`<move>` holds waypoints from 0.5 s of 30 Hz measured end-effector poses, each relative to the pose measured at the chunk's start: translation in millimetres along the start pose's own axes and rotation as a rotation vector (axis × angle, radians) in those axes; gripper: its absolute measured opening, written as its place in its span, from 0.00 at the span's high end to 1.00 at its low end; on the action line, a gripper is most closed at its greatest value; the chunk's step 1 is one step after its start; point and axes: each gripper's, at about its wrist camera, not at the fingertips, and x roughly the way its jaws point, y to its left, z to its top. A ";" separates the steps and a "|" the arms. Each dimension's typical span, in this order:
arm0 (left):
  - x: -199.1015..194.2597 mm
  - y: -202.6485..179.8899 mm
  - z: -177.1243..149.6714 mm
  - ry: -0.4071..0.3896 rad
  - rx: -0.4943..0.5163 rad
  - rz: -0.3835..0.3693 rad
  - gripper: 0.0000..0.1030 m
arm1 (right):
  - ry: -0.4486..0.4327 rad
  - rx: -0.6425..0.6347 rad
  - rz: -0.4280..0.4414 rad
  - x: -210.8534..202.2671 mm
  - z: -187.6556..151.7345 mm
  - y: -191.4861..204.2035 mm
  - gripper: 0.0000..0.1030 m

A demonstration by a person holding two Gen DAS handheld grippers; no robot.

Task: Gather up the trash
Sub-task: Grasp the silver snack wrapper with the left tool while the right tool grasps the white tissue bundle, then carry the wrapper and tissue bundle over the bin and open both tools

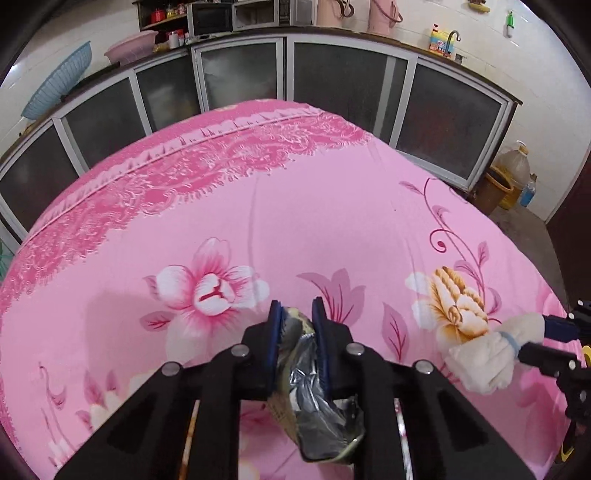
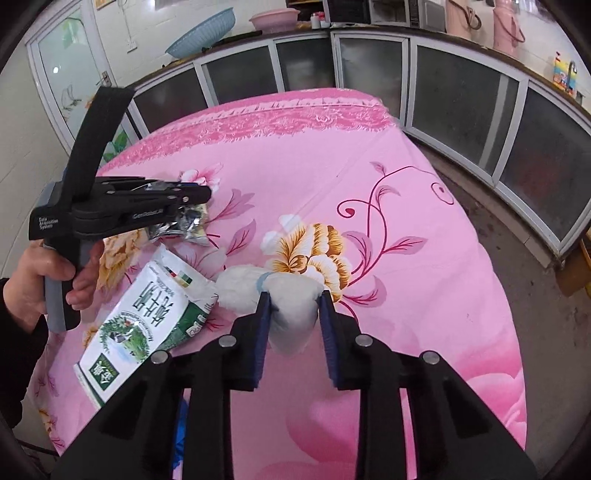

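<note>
**While both grippers clamp trash above the pink floral tablecloth**

Left gripper: clenched on a crumpled silver foil wrapper, blue pads pressing its upper part from both sides, lower part hanging loose beneath the jaws above the tablecloth. Seen again from the right wrist view as a black pistol-grip tool at left, held by a hand with a dark sleeve, the wrapper dangling under its tip.

Right gripper: grasping a white wadded bundle bound near one end by a pale blue band; both blue pads touching the wad's sides, banded end sticking out to the left of the jaws. Same bundle visible at the right edge of the left wrist view, gripped at its far end by the right gripper's dark fingers, over a printed orange flower.

Still lying flat on the cloth: a white-and-green printed packet, just left of the bundle and below the left gripper, touched by neither tool.

Background: grey glass-fronted cabinets under a dark counter, with a blue basin, a pink basin and a microwave on top.
</note>
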 end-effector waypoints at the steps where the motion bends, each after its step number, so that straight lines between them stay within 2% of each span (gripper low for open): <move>1: -7.5 1.9 -1.3 -0.008 -0.004 0.001 0.85 | -0.011 0.002 -0.004 -6.6 -1.0 0.8 0.76; 9: -77.8 16.5 -26.3 -0.099 -0.030 0.003 0.85 | -0.080 0.026 -0.007 -60.9 -13.0 5.2 0.76; 15: -126.7 21.5 -67.3 -0.151 -0.073 -0.039 0.85 | -0.100 0.055 -0.017 -96.4 -40.9 10.4 0.76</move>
